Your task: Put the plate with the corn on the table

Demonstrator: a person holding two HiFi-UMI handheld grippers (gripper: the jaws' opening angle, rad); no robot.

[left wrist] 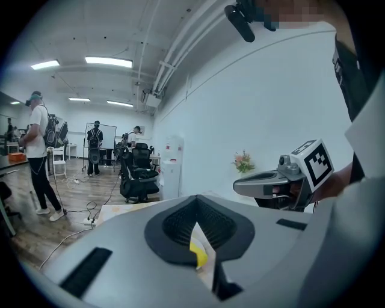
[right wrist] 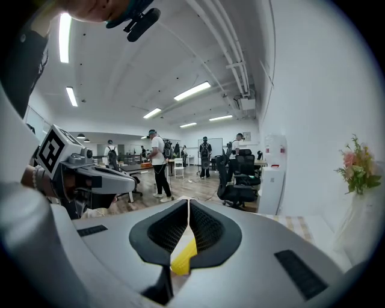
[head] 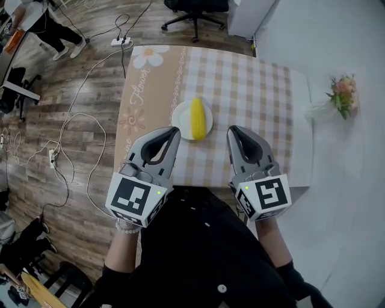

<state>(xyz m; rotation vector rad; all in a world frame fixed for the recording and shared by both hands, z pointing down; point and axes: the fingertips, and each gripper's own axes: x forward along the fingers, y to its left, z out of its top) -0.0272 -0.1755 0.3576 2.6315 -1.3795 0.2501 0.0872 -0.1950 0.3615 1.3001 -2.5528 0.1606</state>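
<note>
Corn (head: 197, 118), a single bright yellow cob, lies lengthwise across a small round white plate (head: 180, 118), running from the plate's upper edge down past its lower rim. The plate sits flat on the tabletop (head: 258, 84) at about the middle of the head view, on a cloth checked in beige and white, whose left strip is plain tan with a white daisy print (head: 150, 56). Cob and plate are touched by neither tool.

Below the plate, the left gripper (head: 174, 133) and the right gripper (head: 233, 131) are held side by side over the near part of the tabletop, tips pointing toward the plate, one to either side of it. In each gripper's own view the jaws are pressed together at the tips with nothing pinched. Only the rounded gap behind the tips stays hollow, and a sliver of the yellow cob shows through it from below. Each marker cube sits at the rear of its tool, near the person's hands.

A bunch of pink flowers (head: 343, 95) stands at the right edge of the frame, on the white surface beyond the cloth. A black office chair (head: 195, 9) is at the top, and cables (head: 78, 126) trail over the wooden floor on the left.
</note>
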